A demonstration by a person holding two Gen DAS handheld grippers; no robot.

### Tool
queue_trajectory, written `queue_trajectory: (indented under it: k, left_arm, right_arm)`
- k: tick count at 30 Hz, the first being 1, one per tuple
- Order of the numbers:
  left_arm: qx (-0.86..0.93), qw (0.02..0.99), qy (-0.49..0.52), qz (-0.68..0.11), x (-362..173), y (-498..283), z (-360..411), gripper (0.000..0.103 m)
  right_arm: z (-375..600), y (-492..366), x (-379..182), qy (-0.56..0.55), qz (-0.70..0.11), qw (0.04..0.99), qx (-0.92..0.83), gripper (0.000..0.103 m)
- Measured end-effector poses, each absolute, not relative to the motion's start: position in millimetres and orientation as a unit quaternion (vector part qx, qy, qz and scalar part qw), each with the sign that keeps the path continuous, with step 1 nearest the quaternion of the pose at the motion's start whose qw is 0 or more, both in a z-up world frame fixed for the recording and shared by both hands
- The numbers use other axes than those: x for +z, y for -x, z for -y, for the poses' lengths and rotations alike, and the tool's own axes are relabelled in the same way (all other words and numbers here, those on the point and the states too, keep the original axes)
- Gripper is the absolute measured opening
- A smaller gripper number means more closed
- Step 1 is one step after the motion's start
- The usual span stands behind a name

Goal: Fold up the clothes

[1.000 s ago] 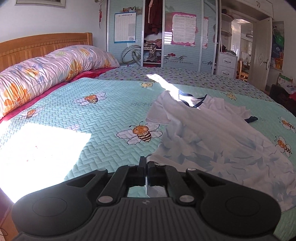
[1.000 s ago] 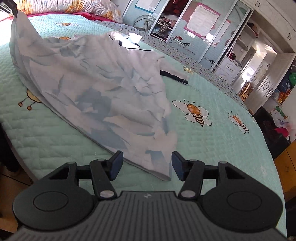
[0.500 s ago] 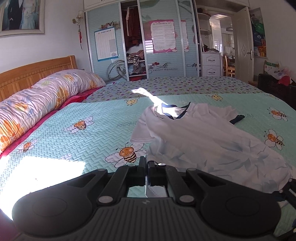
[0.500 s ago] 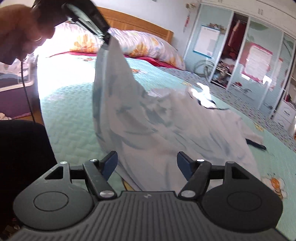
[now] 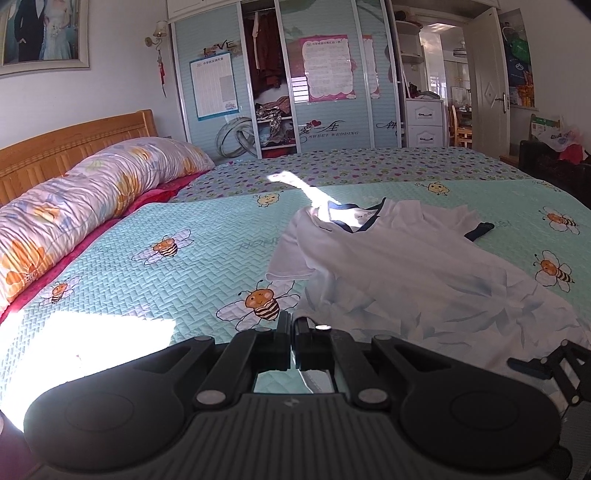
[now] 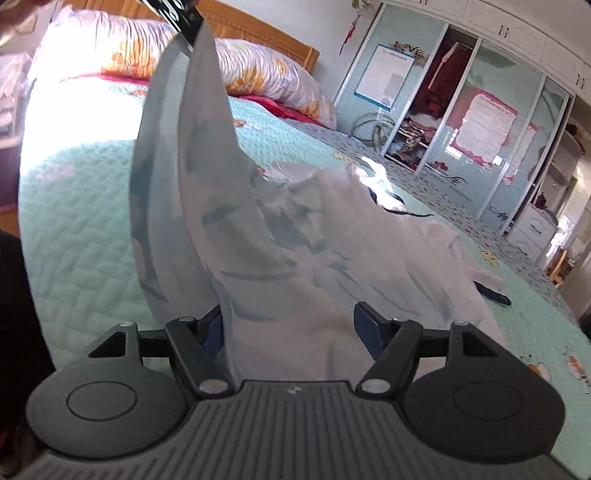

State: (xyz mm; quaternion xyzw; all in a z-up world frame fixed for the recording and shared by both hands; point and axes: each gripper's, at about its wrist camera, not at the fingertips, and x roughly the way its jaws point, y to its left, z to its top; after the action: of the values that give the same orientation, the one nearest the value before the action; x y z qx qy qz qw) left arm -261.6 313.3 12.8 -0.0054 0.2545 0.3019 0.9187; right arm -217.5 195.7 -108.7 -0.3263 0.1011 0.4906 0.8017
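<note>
A white shirt with a pale blue leaf print and a navy collar lies spread on the bee-print bedspread. My left gripper is shut on a bottom corner of it. In the right wrist view that corner hangs lifted from the left gripper at the top, and the shirt slopes down from there to the bed. My right gripper is open at the near hem, with cloth lying loosely between its blue pads and draping over the left one.
A long flowered pillow and a wooden headboard run along the left side. A wardrobe with sliding doors stands behind the bed, with an open doorway to the right. A person's dark clothing fills the near left edge.
My right gripper has swung left along the hem toward the raised corner and its jaws have widened. The left gripper has lifted the shirt corner slightly and levelled.
</note>
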Motion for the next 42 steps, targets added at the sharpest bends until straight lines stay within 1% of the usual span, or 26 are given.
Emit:
queue_trajectory:
  k: [2,4,7,11,15,18,20,21,23,27,28,36,39,42]
  left_arm:
    - [0.306,0.917,0.004,-0.258,8.0,263.5,-314.0,0.002]
    - [0.304,0.914,-0.006,-0.269,-0.9,264.0,-311.5,0.003]
    - [0.314,0.903,-0.045,-0.288,-19.9,262.2,-301.4,0.003]
    - [0.340,0.896,-0.048,-0.283,-27.5,268.5,-300.0,0.002]
    - [0.343,0.895,-0.032,-0.283,-24.6,274.5,-303.9,0.002]
    - [0.337,0.897,-0.036,-0.282,-21.7,273.9,-299.5,0.002]
    - [0.333,0.900,-0.039,-0.280,-18.7,271.3,-297.0,0.002]
    - [0.332,0.901,-0.038,-0.277,-16.2,270.2,-296.6,0.002]
    - [0.330,0.904,-0.037,-0.269,-9.8,268.4,-297.1,0.002]
    - [0.336,0.906,-0.040,-0.255,3.8,268.2,-300.3,0.002]
    - [0.337,0.906,-0.040,-0.253,6.4,268.2,-301.6,0.002]
    - [0.325,0.909,-0.032,-0.259,3.9,261.2,-303.0,0.002]
    - [0.315,0.914,-0.022,-0.255,8.6,258.0,-303.0,0.002]
    - [0.310,0.918,-0.027,-0.244,17.6,254.6,-298.3,0.002]
  right_arm:
    - [-183.4,207.9,-113.7,0.354,-0.092,0.812,0.456,0.072]
    - [-159.6,193.5,-112.8,0.365,-0.085,0.826,0.421,0.076]
    - [-127.0,172.4,-110.2,0.379,-0.084,0.844,0.370,0.077]
    - [-94.6,147.2,-117.7,0.401,-0.107,0.856,0.308,0.078]
    - [-73.4,123.1,-114.0,0.353,-0.148,0.878,0.288,0.078]
    - [-64.6,131.6,-88.2,0.247,-0.150,0.883,0.371,0.078]
    - [-70.5,145.1,-79.3,0.206,-0.155,0.858,0.445,0.081]
    - [-78.2,155.8,-80.6,0.216,-0.151,0.839,0.476,0.081]
    - [-96.4,179.3,-93.5,0.278,-0.117,0.814,0.497,0.081]
    - [-116.1,200.7,-116.4,0.370,-0.063,0.793,0.481,0.081]
    - [-116.7,200.9,-117.6,0.375,-0.062,0.791,0.479,0.081]
    - [-102.9,181.0,-112.0,0.348,-0.107,0.802,0.472,0.081]
    - [-109.6,188.6,-100.7,0.302,-0.115,0.795,0.514,0.081]
    - [-139.5,200.8,-85.6,0.249,-0.123,0.788,0.549,0.081]
